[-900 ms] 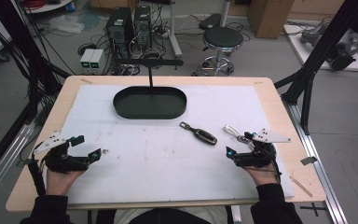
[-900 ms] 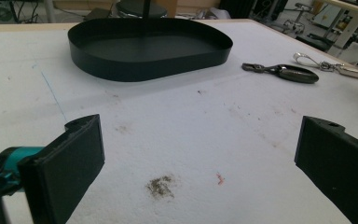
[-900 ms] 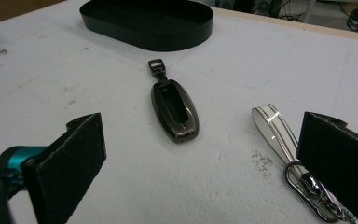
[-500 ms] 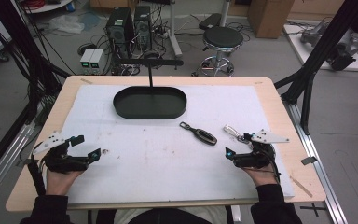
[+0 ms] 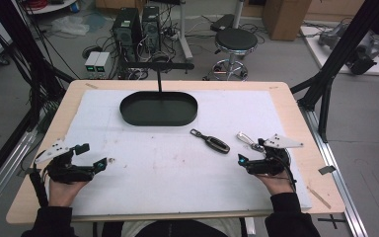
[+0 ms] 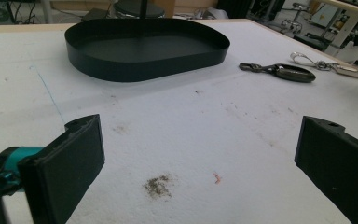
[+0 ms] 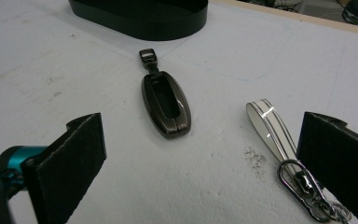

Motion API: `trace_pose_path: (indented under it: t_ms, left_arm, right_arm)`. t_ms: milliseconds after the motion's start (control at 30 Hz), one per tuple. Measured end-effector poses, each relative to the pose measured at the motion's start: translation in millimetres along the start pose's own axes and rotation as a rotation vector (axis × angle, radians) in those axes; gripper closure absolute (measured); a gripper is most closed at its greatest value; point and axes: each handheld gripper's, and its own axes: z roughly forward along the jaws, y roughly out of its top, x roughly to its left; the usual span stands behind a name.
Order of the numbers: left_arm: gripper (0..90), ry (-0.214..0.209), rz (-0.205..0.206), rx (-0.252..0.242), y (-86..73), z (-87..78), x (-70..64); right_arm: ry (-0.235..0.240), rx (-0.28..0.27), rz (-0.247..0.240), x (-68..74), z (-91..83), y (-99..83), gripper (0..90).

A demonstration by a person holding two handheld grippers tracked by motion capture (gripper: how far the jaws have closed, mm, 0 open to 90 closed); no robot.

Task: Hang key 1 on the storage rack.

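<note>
Your right gripper (image 5: 241, 160) sits at the near right of the table (image 5: 286, 106), w/ your hand (image 5: 276, 183) behind it. Jaws are spread wide, nothing btwn them. In the right gripper view the gap (image 7: 200, 163) looks straight at the key fob (image 7: 165, 102), which lies flat on the white mat (image 7: 51, 56), its small metal loop pointing to the far side toward the black tray (image 7: 140, 18). The fob is ahead of the jaws, not touching either one. In the high view it lies (image 5: 210, 141) just near-right of the tray (image 5: 159, 121), apart from it.

The white strap w/ metal clip (image 7: 272, 128) lies just right of the fob, apart from it. Its clip end runs close by the right jaw; can't tell if they touch.

Your left gripper (image 5: 94, 157) rests at the near left, well apart from the fob. Its jaws are also wide open and empty; the left gripper view (image 6: 200, 163) shows bare stained mat btwn them, tray far ahead.
</note>
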Motion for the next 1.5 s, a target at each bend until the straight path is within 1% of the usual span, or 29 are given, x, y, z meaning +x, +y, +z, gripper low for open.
trace_pose_path:
  t_ms: [100,200,233,267,300,333,500,567,667,700,733,800,833,900,1000,1033,1067,1133,1167,1200,1233,1267,1300,1333,1367,1400,1433,1467,1500]
  left_arm:
    - [1.9,-0.002,0.009,0.012,-0.4,0.2,0.4]
    - [1.9,-0.003,0.008,0.014,-0.6,0.4,0.0]
    - [1.9,-0.002,0.011,0.017,-0.7,0.3,0.1]
    - [1.9,-0.002,0.011,0.018,-0.8,0.3,0.2]
    - [1.9,-0.002,0.011,0.018,-0.8,0.3,0.2]
    - [1.9,-0.002,0.012,0.018,-0.8,0.3,0.2]
    - [1.9,-0.002,0.01,0.016,-0.8,0.4,0.3]
    - [1.9,-0.009,0.004,0.002,-0.5,-0.5,-0.2]
    - [1.9,-0.01,0.005,0.0,-0.3,-1.1,-0.1]
    - [1.9,-0.009,0.003,0.001,-0.4,-0.8,-0.2]
    - [1.9,-0.007,0.006,0.002,-0.5,-0.4,-0.2]
    - [1.9,-0.008,0.011,0.006,-0.5,-0.2,-0.1]
    - [1.9,-0.008,0.011,0.006,-0.5,-0.2,-0.1]
    - [1.9,-0.008,0.004,0.004,-0.5,0.0,0.4]
    - [1.9,-0.006,0.002,0.003,-0.5,-0.1,0.6]
    - [1.9,-0.006,0.003,0.004,-0.5,-0.2,0.7]
    - [1.9,-0.008,0.002,0.005,-0.6,-0.1,0.8]
    - [1.9,-0.012,0.003,0.007,-0.6,0.3,0.9]
    - [1.9,-0.012,0.003,0.007,-0.6,0.3,0.9]
    - [1.9,-0.022,0.004,0.016,-0.7,1.0,0.9]
    - [1.9,-0.022,0.004,0.016,-0.7,1.0,0.9]
    - [1.9,-0.025,0.007,0.02,-0.9,1.5,0.7]
    - [1.9,-0.025,0.007,0.02,-0.9,1.8,0.4]
    - [1.9,-0.026,0.006,0.02,-0.9,2.0,0.3]
    - [1.9,-0.025,0.004,0.019,-0.9,2.1,0.4]
    - [1.9,-0.025,0.005,0.019,-0.9,1.9,0.7]
    - [1.9,-0.025,0.005,0.019,-0.9,1.9,0.7]
    - [1.9,-0.025,0.0,0.018,-0.8,1.7,0.6]
    - [1.9,-0.025,0.0,0.019,-0.8,1.7,0.7]
  right_arm:
    - [0.008,0.012,-0.011,-1.1,5.8,5.3,0.7]
    - [0.01,0.025,-0.025,-2.1,8.4,8.8,0.7]
    - [0.008,0.043,-0.034,-4.4,10.3,12.9,0.7]
    - [0.006,0.048,-0.037,-5.6,10.5,14.0,0.7]
    - [0.006,0.048,-0.037,-5.6,10.5,14.0,0.7]
    - [0.001,0.049,-0.033,-9.2,10.4,16.7,0.6]
    - [0.0,0.059,-0.021,-17.2,9.2,19.0,0.6]
    - [0.005,0.062,-0.011,-21.6,8.9,20.0,0.7]
    - [0.002,0.07,-0.013,-25.7,8.3,21.7,0.6]
    - [0.004,0.076,-0.006,-27.7,8.1,23.2,0.7]
    - [0.004,0.08,-0.012,-30.0,8.3,24.6,0.7]
    - [-0.005,0.103,-0.026,-33.4,9.7,29.7,0.6]
    - [-0.005,0.103,-0.026,-33.4,9.7,29.7,0.6]
    - [-0.009,0.127,-0.043,-37.3,12.7,36.8,0.6]
    - [-0.01,0.152,-0.049,-41.4,16.7,41.4,0.7]
    - [-0.01,0.152,-0.049,-41.4,16.7,41.4,0.7]
    - [-0.011,0.176,-0.05,-45.9,21.2,43.3,0.7]
    - [-0.009,0.195,-0.05,-48.3,24.7,44.2,0.7]
    - [0.0,0.196,-0.044,-49.9,26.4,44.5,0.7]
    - [0.006,0.204,-0.034,-50.6,27.7,44.8,0.7]
    - [0.006,0.204,-0.034,-50.6,27.7,44.8,0.7]
    - [0.005,0.21,-0.035,-51.0,29.1,45.2,0.7]
    - [0.004,0.227,-0.044,-52.3,32.1,46.1,0.7]
    - [0.004,0.227,-0.044,-52.3,32.1,46.1,0.7]
    - [0.008,0.253,-0.049,-55.2,37.0,46.9,0.7]
    - [0.009,0.264,-0.052,-56.6,38.9,47.1,0.7]
    - [0.009,0.264,-0.052,-56.6,38.9,47.1,0.7]
    - [0.011,0.281,-0.052,-58.2,41.4,47.6,0.7]
    - [0.016,0.317,-0.047,-62.7,47.6,48.6,0.7]
